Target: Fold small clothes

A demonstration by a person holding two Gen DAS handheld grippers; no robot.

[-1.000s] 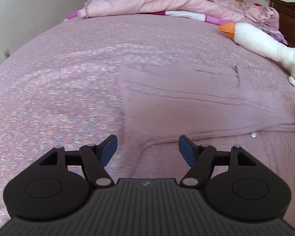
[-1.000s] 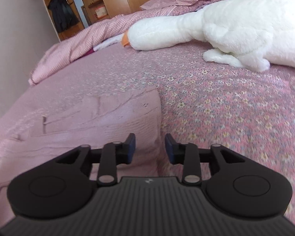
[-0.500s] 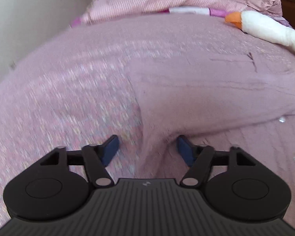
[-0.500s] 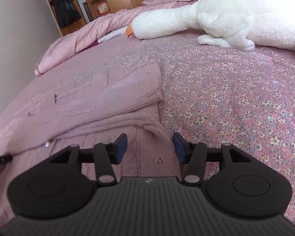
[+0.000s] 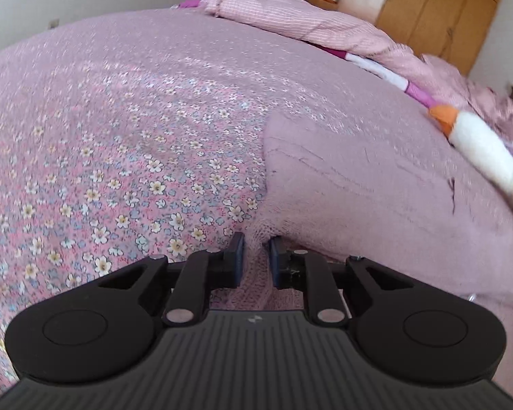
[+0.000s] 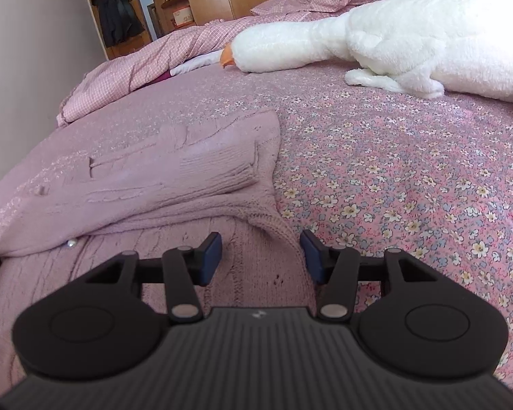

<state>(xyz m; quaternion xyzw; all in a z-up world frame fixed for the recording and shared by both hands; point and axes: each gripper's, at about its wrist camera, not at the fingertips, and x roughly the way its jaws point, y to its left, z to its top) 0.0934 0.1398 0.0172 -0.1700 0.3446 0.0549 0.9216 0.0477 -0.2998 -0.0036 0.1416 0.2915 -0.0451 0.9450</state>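
In the left wrist view, the left gripper (image 5: 257,251) pinched a bunched edge of the mauve knitted cardigan (image 5: 359,184) between its blue pads, low on the flowered bedspread (image 5: 126,157). A plush goose (image 5: 485,150) lay at right, orange beak showing.

In the right wrist view, the right gripper (image 6: 260,251) stood spread over the cardigan's (image 6: 174,177) ribbed hem without touching it. The fluffy white goose (image 6: 393,41) sprawled well beyond, beside a rumpled checked quilt (image 6: 136,68).
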